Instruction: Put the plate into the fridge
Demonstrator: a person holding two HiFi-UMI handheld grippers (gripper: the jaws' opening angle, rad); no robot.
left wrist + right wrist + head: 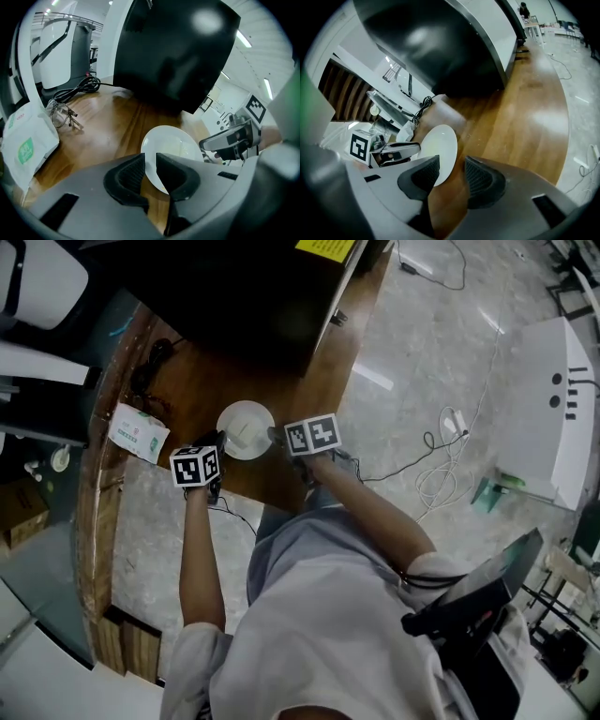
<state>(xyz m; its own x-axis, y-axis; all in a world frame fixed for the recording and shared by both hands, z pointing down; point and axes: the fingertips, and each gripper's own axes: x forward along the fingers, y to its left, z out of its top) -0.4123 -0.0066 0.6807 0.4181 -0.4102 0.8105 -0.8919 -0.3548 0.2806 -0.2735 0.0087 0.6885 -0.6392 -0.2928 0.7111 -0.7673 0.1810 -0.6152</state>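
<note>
Head view: a black cabinet [234,306], judged to be the fridge, is seen at the far side, its front turned toward the person. No open door can be made out. Below it the brown wooden counter [202,381] is spread, and the white plate [246,430] is laid flat on it, just in front of the fridge and between the two grippers.

In the left gripper view the left tongs [150,159] are held only slightly apart, with the plate's near rim seen through the gap. Nothing is pinched. In the right gripper view the right tongs [452,164] are spread wide and released. The plate's edge is partly covered by one jaw, but it is not pressed.

A white and green packet [139,432] lies at the counter's left, well apart from the plate. A pair of glasses [63,115] is seen near it.

The plate is judged stiff, glossy and breakable, and moderately light, so slipping is the likely trouble. As it lies flat, only the thin rim is offered. Hold would best be taken there, one jaw slid under the lip and one above, on opposite edges, and the plate kept level once lifted.
</note>
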